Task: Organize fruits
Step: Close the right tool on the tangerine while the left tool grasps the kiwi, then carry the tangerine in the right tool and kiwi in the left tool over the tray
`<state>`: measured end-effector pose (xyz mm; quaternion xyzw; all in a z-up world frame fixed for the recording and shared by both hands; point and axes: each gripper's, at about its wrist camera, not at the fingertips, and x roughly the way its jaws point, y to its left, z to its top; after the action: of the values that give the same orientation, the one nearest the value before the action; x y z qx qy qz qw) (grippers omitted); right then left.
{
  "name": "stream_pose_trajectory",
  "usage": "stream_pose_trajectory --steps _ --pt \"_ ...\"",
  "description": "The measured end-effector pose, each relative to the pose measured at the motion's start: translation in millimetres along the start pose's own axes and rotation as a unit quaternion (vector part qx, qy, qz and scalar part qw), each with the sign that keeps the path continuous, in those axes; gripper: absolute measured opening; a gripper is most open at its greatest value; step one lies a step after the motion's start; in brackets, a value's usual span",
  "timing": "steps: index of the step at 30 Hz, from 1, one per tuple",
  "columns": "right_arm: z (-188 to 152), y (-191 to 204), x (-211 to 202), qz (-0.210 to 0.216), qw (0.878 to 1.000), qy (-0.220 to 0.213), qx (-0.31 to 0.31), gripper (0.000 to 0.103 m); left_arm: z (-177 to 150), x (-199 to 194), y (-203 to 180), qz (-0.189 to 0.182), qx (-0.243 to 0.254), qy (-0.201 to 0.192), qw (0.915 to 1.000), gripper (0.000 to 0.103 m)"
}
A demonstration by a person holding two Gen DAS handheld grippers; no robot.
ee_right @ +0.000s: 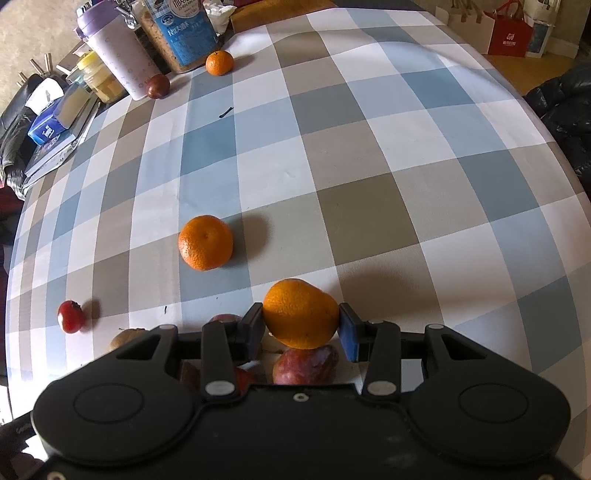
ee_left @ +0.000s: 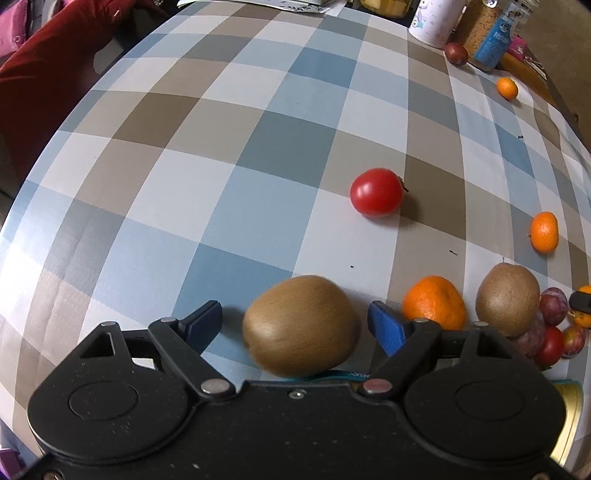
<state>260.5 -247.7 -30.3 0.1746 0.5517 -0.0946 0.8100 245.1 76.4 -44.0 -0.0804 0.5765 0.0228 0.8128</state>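
Left wrist view: kiwi between open jaws, not gripped; right wrist view: orange clamped.

Left gripper (ee_left: 295, 325) points steeply down at the checked tablecloth (ee_left: 236, 155); a kiwi (ee_left: 301, 326), slightly blurred, sits between the blue pads with a gap showing on both sides. Just to its right: a mandarin (ee_left: 434, 302), a second kiwi (ee_left: 508, 299), then a cluster of plums (ee_left: 553, 304). A tomato (ee_left: 376, 191) lies apart, further up the cloth. Right gripper (ee_right: 301, 323) has both pads pressed on an orange (ee_right: 301, 314), held above a reddish plum (ee_right: 304, 363). Another loose orange (ee_right: 205, 242) sits up and to the left; a small one (ee_right: 219, 62) touches the jar (ee_right: 181, 33) at the far edge.
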Motion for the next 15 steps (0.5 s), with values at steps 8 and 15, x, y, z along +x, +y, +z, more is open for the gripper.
stream_pose_trajectory --steps 8,15 --pt "-6 1 -15 0.010 1.000 -0.012 -0.005 0.044 4 -3 -9 0.016 0.024 -0.015 0.9995 0.062" --pt "-14 1 -42 0.022 0.999 -0.038 -0.015 0.044 8 -34 -20 0.000 0.035 -0.049 0.9982 0.062"
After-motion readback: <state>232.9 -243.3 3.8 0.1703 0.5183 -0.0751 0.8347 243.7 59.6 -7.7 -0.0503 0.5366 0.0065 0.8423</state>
